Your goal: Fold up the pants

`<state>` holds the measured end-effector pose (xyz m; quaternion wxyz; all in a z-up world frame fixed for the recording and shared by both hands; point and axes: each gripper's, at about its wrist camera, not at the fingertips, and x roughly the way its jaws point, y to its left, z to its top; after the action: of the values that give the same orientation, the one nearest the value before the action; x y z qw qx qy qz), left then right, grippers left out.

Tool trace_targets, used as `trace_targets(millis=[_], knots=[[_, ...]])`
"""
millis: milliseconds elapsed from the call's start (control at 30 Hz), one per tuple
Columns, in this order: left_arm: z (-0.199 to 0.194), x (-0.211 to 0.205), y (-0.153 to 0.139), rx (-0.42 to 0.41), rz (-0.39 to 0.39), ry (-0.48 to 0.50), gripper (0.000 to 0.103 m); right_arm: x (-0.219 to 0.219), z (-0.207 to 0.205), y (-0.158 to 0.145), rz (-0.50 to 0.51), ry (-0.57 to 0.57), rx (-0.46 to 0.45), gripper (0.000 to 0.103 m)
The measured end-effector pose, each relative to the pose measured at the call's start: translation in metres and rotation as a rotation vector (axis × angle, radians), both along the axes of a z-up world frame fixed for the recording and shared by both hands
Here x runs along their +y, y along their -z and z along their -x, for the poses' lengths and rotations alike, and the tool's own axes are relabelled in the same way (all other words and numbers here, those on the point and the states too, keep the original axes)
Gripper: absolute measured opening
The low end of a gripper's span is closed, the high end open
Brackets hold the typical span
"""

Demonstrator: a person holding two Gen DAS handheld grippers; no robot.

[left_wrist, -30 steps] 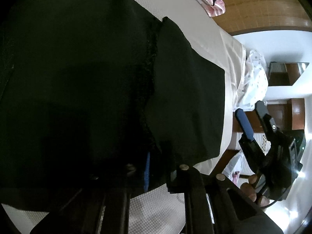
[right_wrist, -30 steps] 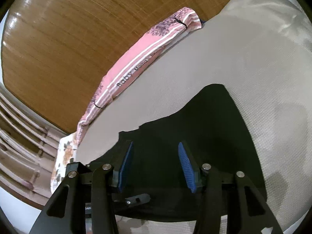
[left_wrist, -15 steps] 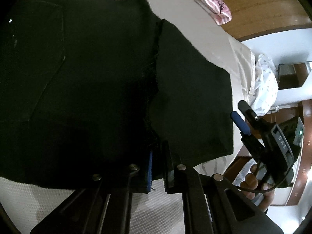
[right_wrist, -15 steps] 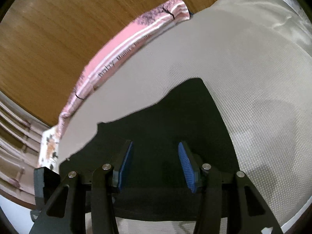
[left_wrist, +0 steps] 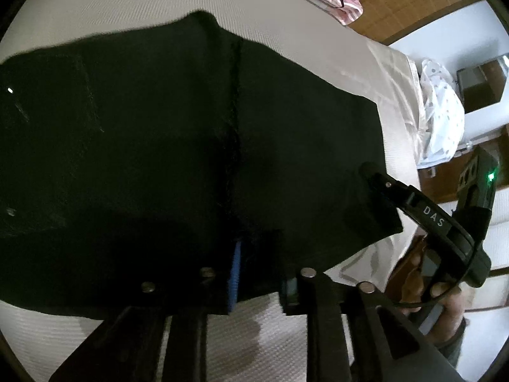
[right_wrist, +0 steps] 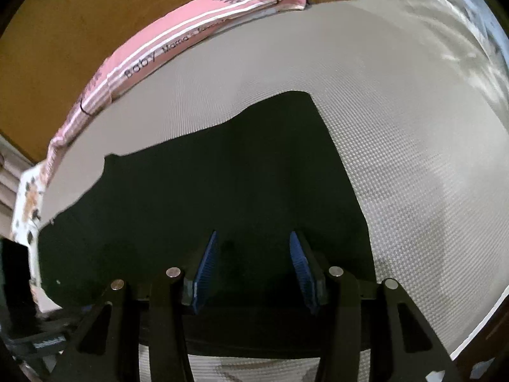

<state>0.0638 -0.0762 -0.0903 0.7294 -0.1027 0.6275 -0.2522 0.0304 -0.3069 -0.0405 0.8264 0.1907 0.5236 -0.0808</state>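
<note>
Left wrist: black pants point(left_wrist: 191, 159) flat on bed point(left_wrist: 127, 6).

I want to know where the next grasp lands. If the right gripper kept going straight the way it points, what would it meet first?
Most likely the black pants: the right gripper is open and aimed down at the dark cloth lying on the pale mattress cover, with nothing visible between. How near is unclear.

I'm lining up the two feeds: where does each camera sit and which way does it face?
Left wrist: on the left tongs, tilted down at the black fabric pants; right tongs and a hand show.
Right wrist: on the right tongs, tilted down at the pants' edge.
Shared: pants, white textured bedcover, pink striped cloth.
</note>
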Motion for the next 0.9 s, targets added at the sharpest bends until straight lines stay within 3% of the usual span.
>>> trace_targets(millis=[233,500,700,900], knots=[[0.001,0.038,-0.021,-0.107,-0.045,-0.052,0.035,0.006,0.0,-0.001,0.061,-0.032,0.007,0.047],[0.011,0.123,-0.045,-0.23,-0.122,-0.222,0.05,0.017,-0.003,0.002,0.13,-0.067,0.014,0.051],[0.031,0.175,-0.051,-0.248,-0.147,-0.325,0.052,0.025,-0.006,0.003,0.181,-0.092,0.018,0.053],[0.056,0.225,-0.048,-0.218,-0.083,-0.436,0.054,0.032,-0.007,0.003,0.233,-0.117,0.019,0.055]])
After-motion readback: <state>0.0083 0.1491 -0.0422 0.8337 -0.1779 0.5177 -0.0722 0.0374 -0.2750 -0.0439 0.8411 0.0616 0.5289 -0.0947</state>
